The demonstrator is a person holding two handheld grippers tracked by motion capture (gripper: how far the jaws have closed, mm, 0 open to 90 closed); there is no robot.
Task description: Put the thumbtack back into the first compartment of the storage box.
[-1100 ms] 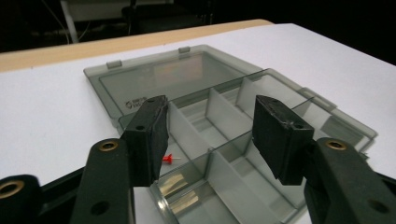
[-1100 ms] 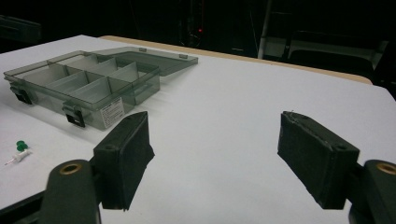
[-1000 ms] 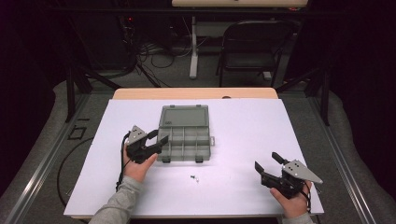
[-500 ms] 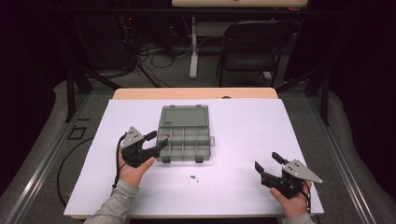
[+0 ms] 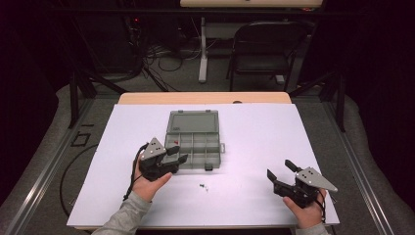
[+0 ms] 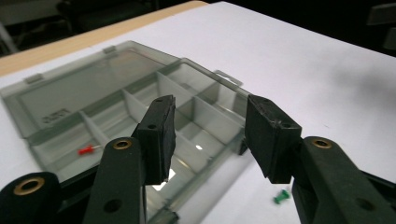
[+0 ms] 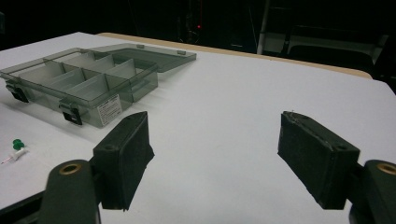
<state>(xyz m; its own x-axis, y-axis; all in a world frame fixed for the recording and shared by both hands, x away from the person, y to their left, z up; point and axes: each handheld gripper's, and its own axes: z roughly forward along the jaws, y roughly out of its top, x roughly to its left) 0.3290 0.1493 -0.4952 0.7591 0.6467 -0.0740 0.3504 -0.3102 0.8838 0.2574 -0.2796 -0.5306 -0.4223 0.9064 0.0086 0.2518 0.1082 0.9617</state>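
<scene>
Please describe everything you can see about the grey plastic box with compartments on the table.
The compartment box is smoky, see-through grey plastic. It lies open on the white table cover, its lid folded back flat on the far side. Thin walls divide the tray into several compartments. Two dark latches hang on its near wall, beside a white label. One red pushpin lies in a compartment at the left end. The left tool, open, hovers at its near left corner; whether it touches is unclear.
</scene>
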